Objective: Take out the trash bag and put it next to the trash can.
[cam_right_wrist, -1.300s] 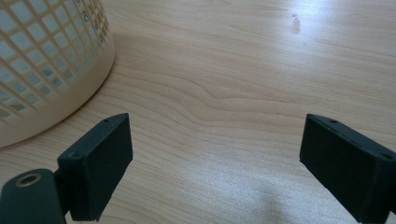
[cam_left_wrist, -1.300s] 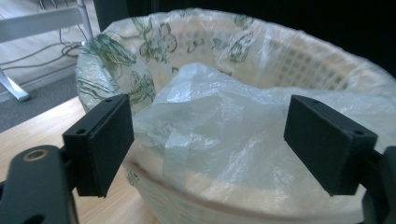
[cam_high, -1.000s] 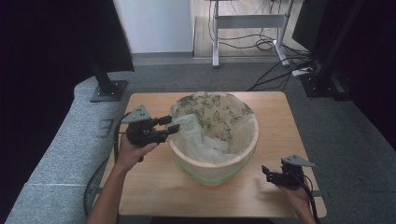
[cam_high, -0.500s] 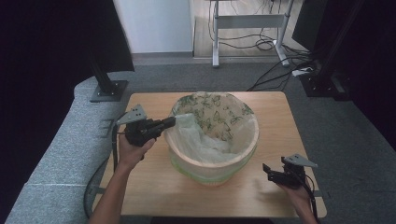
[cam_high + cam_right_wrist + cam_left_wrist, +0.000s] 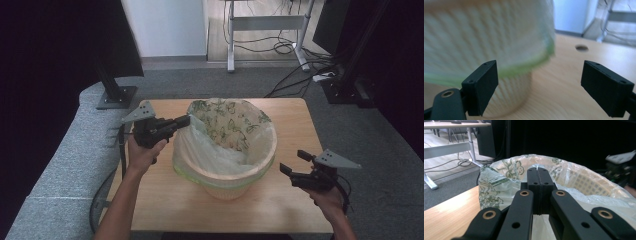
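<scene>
left claw [image 5: 186, 120]: I have it clenched on the bag liner [image 5: 200, 145] edge at the basket's [image 5: 235, 172] left rim, to tug it | basket mid-bench [image 5: 150, 205] | right claw [image 5: 293, 163]: released, holding nothing, near basket's right, ready to help

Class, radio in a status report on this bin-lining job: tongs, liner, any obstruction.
Left tongs shut on bin liner at basket's near rim. Right tongs open, beside basket. Nothing in the way.

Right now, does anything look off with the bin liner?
Yes. The liner sits unevenly in the basket: its left edge is bunched and lifted off the rim where the left gripper has closed on it, while the rest is folded over.
</scene>
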The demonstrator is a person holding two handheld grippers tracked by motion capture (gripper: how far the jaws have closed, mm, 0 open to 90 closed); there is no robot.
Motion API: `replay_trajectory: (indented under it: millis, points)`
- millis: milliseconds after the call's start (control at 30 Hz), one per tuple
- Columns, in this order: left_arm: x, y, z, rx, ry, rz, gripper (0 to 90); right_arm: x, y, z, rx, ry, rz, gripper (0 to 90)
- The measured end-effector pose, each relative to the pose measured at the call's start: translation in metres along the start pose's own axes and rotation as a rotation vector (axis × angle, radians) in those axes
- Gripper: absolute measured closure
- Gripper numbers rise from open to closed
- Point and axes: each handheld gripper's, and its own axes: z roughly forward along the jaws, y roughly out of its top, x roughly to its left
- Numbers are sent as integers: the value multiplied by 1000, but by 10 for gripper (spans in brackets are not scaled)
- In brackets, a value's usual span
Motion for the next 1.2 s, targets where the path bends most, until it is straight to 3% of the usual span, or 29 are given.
replay_trajectory:
  millis: [67,100,167,200,233,267,300,433,500,533,600,633,700,733,767,800,900,1100,1200]
  points:
    - [0,1,0,0,-5,-4,900,14,27,-9,-21,63,-36,144]
    - [0,1,1,1,-5,-7,900,14,27,-9,-21,63,-36,144]
    - [0,1,1,3,-7,-16,900,32,50,-14,-41,150,-77,144]
    - [0,1,1,3,-7,-16,900,32,50,-14,-41,150,-77,144]
    - [1,0,1,2,-6,-18,900,38,57,-14,-40,186,-89,144]
    - [1,0,1,0,-5,-20,900,52,68,-11,-33,264,-111,144]
    - [1,1,1,-1,-4,-23,900,52,68,-11,-33,264,-111,144]
    - [1,1,1,-4,-1,-29,900,80,85,4,1,395,-156,171]
    - [1,1,1,-5,-2,-31,900,91,90,11,20,429,-181,174]
    - [1,2,1,-5,-3,-34,900,98,93,17,32,467,-181,193]
    - [1,2,2,-5,-5,-35,900,101,94,20,39,482,-181,205]
    - [2,2,2,-6,-7,-36,900,106,94,25,51,510,-182,258]
    - [1,1,2,-7,-8,-37,900,108,94,27,59,517,-187,293]
    - [1,1,2,-7,-7,-38,900,111,94,31,86,540,-203,406]
    - [1,1,2,-8,-8,-43,900,111,94,31,86,540,-203,406]
    - [2,0,2,-8,-8,-45,900,112,93,33,114,576,-233,637]
    - [2,-1,1,-8,-10,-46,900,111,96,32,115,570,-244,896]
    - [3,-5,1,-5,-12,-46,900,109,116,30,65,544,-217,897]
    - [3,-7,1,3,-18,-46,900,107,140,35,28,515,-194,897]
